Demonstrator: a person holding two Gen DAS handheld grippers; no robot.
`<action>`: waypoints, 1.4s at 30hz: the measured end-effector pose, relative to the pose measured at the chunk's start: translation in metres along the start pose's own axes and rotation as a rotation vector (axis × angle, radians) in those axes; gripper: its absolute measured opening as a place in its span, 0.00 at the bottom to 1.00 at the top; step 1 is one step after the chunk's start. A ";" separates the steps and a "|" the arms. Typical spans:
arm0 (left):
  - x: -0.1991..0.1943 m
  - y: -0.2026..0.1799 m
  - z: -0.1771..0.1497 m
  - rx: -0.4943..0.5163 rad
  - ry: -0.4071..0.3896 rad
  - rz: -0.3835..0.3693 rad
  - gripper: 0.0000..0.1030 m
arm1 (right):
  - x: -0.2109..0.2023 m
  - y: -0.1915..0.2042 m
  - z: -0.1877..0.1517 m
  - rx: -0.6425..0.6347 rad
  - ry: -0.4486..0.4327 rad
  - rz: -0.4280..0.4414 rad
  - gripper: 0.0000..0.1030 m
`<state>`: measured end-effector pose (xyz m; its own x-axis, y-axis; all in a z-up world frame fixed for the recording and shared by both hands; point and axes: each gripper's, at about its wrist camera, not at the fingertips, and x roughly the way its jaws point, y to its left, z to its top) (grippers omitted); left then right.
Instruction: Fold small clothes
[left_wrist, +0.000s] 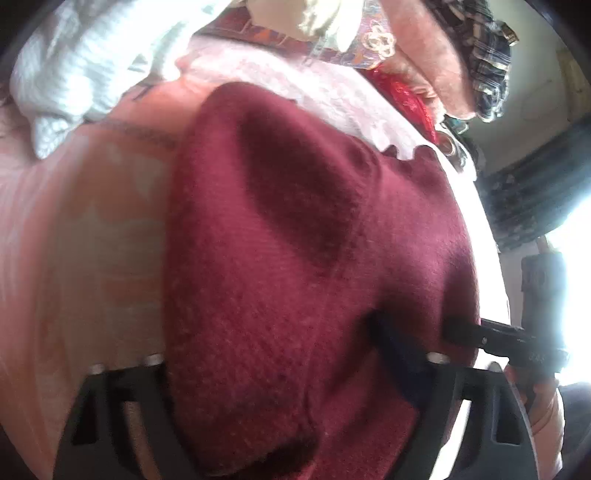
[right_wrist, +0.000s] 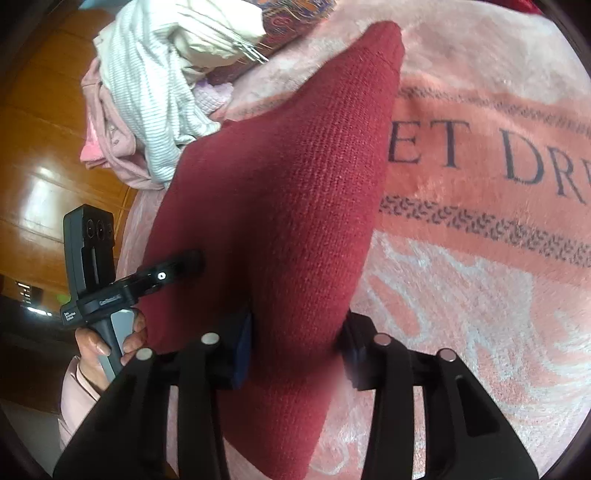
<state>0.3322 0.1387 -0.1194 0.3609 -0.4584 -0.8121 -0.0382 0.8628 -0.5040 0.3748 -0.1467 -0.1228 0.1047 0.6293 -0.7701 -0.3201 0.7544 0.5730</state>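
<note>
Holding the dark red knitted garment (right_wrist: 280, 192) bunched in both tools, right tool (right_wrist: 295, 347) and left tool (left_wrist: 295, 362) clamping it; folding is barely starting, white striped pile (right_wrist: 155, 92) beyond waiting.

A pink blanket (right_wrist: 480, 258) covers the whole surface, and dark capital letters run across it between two bands of small dark marks. At its far edge sits a jumble of laundry, a white ribbed garment (right_wrist: 155, 92) on top and pale pink pieces (right_wrist: 107, 147) spilling below it, beside a patterned orange and purple fabric (right_wrist: 291, 18). Glossy wooden panelling (right_wrist: 44, 129) shines behind, and from the other side a dark plaid cloth (left_wrist: 484, 62) shows at the top.
</note>
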 end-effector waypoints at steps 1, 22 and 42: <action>-0.002 -0.001 -0.001 0.004 -0.004 -0.009 0.68 | -0.001 0.000 -0.001 -0.005 -0.005 0.003 0.35; -0.005 -0.160 -0.064 0.090 -0.081 -0.240 0.40 | -0.148 -0.038 -0.089 -0.099 -0.059 -0.096 0.32; 0.058 -0.210 -0.126 0.246 -0.131 -0.001 0.76 | -0.172 -0.146 -0.160 0.063 -0.095 -0.071 0.57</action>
<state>0.2444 -0.0963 -0.0976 0.4788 -0.4420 -0.7586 0.1837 0.8953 -0.4057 0.2526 -0.3956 -0.1189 0.2151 0.5864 -0.7810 -0.2493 0.8062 0.5366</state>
